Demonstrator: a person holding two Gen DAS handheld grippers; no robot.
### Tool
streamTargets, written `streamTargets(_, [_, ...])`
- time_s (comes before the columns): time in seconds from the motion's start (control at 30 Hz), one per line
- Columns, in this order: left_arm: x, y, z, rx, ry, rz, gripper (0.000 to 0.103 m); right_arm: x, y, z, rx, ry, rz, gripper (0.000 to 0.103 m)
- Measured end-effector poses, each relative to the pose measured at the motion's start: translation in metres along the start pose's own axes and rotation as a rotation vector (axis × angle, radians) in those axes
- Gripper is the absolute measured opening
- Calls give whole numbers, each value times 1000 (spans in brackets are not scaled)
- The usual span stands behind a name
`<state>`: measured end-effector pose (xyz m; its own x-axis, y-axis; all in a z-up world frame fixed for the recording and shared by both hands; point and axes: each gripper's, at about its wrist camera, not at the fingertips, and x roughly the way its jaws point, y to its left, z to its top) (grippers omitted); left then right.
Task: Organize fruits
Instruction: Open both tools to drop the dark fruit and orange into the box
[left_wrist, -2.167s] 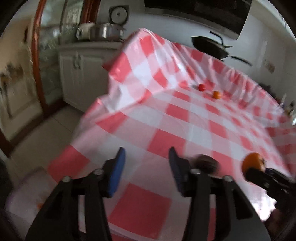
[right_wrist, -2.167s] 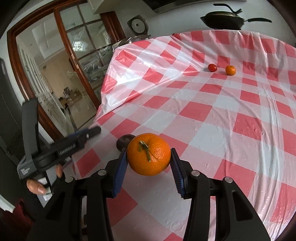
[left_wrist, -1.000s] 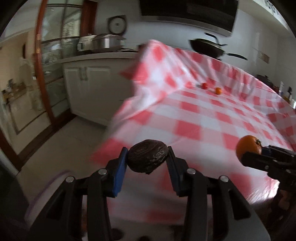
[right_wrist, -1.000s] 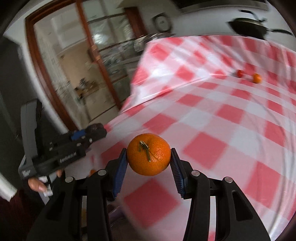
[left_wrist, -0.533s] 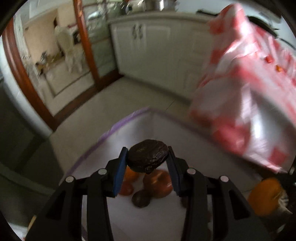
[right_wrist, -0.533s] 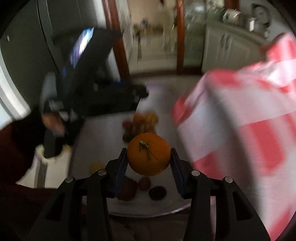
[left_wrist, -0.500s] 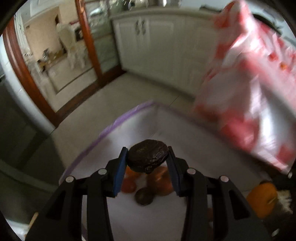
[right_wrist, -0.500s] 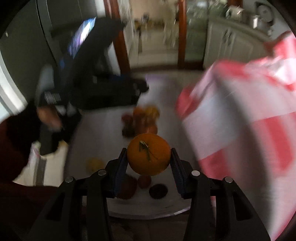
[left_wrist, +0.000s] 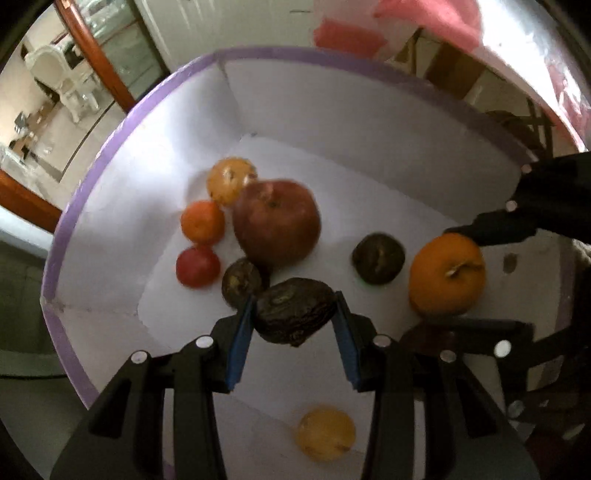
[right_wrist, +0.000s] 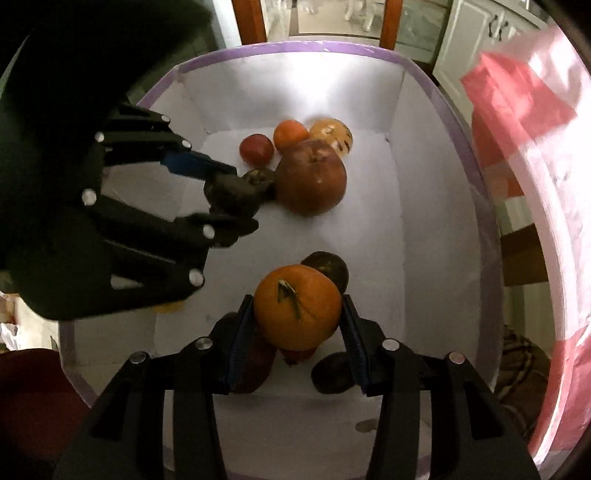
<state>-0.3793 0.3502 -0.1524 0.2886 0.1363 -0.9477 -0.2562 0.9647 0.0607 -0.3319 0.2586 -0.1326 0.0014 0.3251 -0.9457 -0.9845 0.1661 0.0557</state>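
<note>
Your left gripper (left_wrist: 293, 325) clamps the wrinkled dark fruit (left_wrist: 295, 315) and your right gripper (right_wrist: 297, 319) the orange (right_wrist: 297, 306) across their middles, above the white box (right_wrist: 424, 184); both look light and bruisable, so release low.

your right gripper (right_wrist: 297, 325) and its orange (right_wrist: 297, 306) hide most of the dark fruits (right_wrist: 330, 373) just beneath them.
</note>
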Motion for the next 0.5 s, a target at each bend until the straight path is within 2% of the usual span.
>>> streamTargets(0.23, [8,1,3,18,50,20,43,-2,-8,-5,25,-2,1,47])
streamTargets(0.3, [5,-5,9,23,54,24,43,-4,-9,-5,32,-18,1,61])
streamTargets(0.33, [7,-3,10,22,63,26,47,-7,-9,-4,34,-34,0,73])
streamTargets(0.37, [10,-1,12,15,68,19,48,-10,-8,-5,30,-41,-16,73])
streamTargets(0.5, [0,6,15,-13,37,1,69,-25,-5,-8,5,-89,-59,74])
